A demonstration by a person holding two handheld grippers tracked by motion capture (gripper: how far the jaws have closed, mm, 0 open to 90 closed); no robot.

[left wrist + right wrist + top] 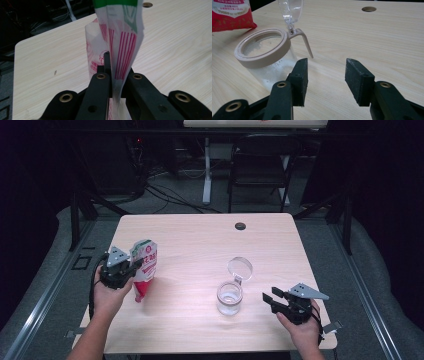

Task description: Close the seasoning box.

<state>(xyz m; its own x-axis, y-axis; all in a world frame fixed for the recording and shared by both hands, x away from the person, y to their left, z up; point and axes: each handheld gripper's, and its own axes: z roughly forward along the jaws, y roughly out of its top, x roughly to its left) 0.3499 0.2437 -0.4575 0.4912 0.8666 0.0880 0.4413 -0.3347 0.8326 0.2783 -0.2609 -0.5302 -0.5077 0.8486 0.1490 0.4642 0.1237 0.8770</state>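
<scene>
Pouch at table's 9 o'clock, in left gripper. Jar approx 5 o'clock of centre, lid at its 12. Right gripper at jar's 3, apart.

Black gripper, brass screws, grey plate.

Overhead light falls brightly on the pale tabletop, while the room around it sinks into near-black. Shadows are short and soft. The high view looks grainy; in both gripper views the nearest black jaws blur slightly.
</scene>
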